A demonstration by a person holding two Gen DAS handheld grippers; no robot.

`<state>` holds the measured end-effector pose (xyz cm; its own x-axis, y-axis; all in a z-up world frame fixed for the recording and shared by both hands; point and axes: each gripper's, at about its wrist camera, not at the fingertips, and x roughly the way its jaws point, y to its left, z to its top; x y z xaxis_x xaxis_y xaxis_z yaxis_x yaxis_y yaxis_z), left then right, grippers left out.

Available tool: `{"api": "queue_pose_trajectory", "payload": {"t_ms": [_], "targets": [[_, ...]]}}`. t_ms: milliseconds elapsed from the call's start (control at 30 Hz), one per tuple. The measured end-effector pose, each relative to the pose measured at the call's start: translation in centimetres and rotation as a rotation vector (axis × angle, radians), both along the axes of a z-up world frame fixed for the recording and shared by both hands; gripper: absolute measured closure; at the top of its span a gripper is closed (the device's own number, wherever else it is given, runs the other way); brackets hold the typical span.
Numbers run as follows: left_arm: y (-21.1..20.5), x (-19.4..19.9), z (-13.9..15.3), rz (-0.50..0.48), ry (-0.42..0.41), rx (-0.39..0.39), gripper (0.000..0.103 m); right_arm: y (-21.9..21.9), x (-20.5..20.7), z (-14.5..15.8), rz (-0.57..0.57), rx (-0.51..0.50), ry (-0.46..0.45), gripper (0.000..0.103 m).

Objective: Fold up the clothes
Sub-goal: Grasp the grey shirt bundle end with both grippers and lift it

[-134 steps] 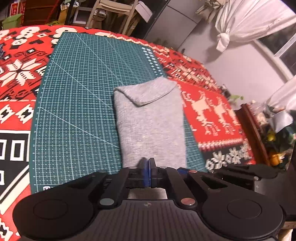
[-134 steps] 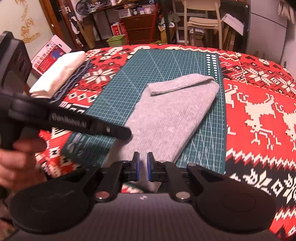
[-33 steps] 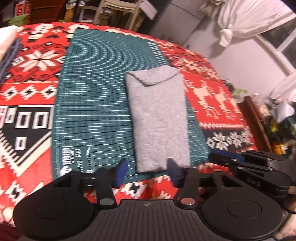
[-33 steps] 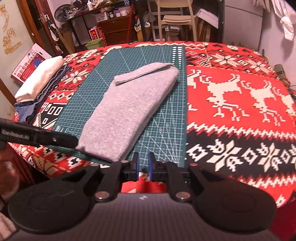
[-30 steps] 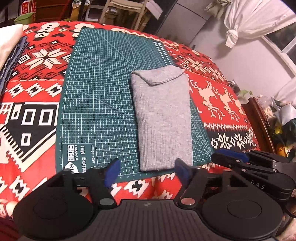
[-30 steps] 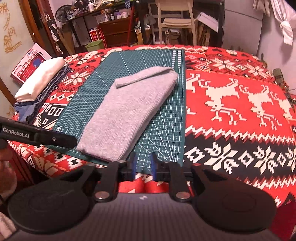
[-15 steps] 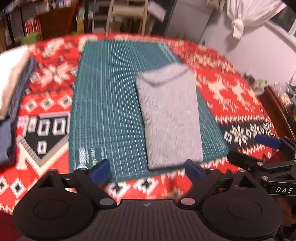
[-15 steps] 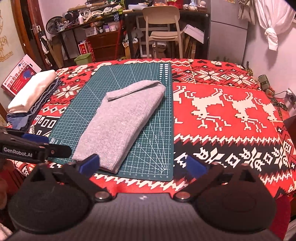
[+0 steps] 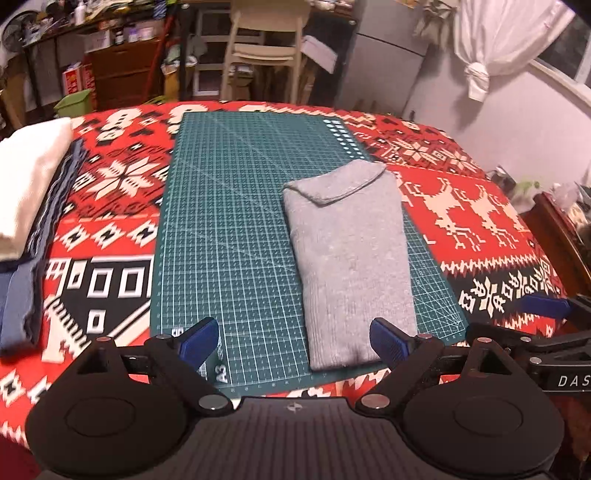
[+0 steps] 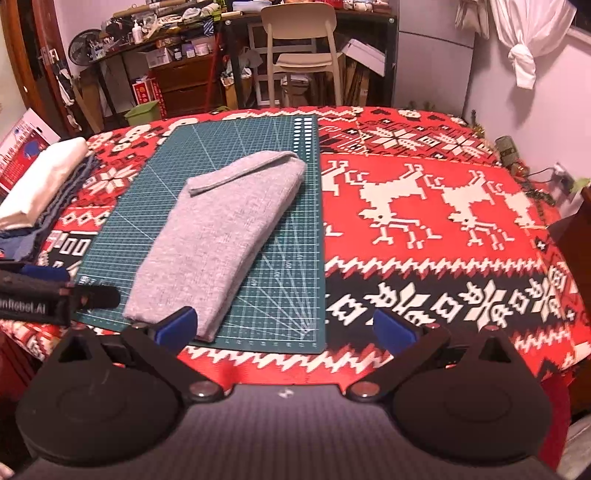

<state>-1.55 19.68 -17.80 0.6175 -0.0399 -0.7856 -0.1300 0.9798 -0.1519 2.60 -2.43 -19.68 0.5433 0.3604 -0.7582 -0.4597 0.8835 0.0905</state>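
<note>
With both the left tool (image 9: 291, 340) and right tool (image 10: 283, 325) spread wide and empty, the grey garment (image 9: 347, 254), lying folded on the mat's (image 9: 229, 236) right half, is best gripped at its near hem for another fold.

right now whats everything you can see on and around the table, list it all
folded garment: one, grey, lying on the right part of the cutting mat
cutting mat: one, dark green with a white grid, on the tablecloth
tablecloth: one, red, white and black with reindeer and snowflakes, covering the table
stack of folded clothes: one, white on top with blue layers under it, at the table's left edge
chair: one, cream, behind the table
green bin: one, on the floor beyond the table
knotted curtain: one, white, by the far right wall
cluttered desk: one, dark, at the back left
left gripper: black with blue pads, open, empty, at the mat's near edge
right gripper: black with blue pads, open, empty, over the table's near edge
</note>
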Motion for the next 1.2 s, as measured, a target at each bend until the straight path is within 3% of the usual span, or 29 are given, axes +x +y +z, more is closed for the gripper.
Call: {"api": "queue_pose_trajectory", "payload": {"t_ms": [133, 300, 467, 700, 867, 933, 1000, 1133, 1200], "targets": [[0.0, 0.1, 0.0, 0.017, -0.027, 0.026, 0.014, 0.5, 0.6, -0.1, 0.001, 0.004, 0.012, 0.001], [1.3, 1.4, -0.4, 0.012, -0.008, -0.147, 0.014, 1.1, 1.4, -0.4, -0.028, 0.003, 0.020, 0.001], [1.3, 2.0, 0.1, 0.009, -0.074, -0.118, 0.014, 1.7, 2.2, -0.6, -0.078, 0.050, 0.000, 0.001], [3.2, 3.5, -0.3, 0.030, -0.082, -0.234, 0.014, 3.3, 4.0, -2.1, -0.060, 0.054, 0.011, 0.001], [4.7, 4.6, -0.1, 0.124, -0.102, -0.309, 0.014, 2.5, 5.7, -2.9, -0.106, 0.190, 0.057, 0.001], [4.8, 5.4, -0.5, 0.110, -0.083, -0.337, 0.015, 2.3, 6.3, -3.1, -0.131, 0.229, 0.067, 0.001], [4.8, 6.1, -0.8, 0.088, -0.064, -0.361, 0.017, 2.2, 6.9, -3.3, -0.144, 0.250, 0.072, 0.007], [4.4, 6.9, -1.1, 0.078, -0.091, -0.347, 0.021, 2.3, 8.2, -3.9, -0.148, 0.321, 0.114, 0.031], [4.4, 7.4, -1.5, 0.084, -0.090, -0.344, 0.031, 2.4, 8.6, -4.2, -0.148, 0.357, 0.123, 0.052]]}}
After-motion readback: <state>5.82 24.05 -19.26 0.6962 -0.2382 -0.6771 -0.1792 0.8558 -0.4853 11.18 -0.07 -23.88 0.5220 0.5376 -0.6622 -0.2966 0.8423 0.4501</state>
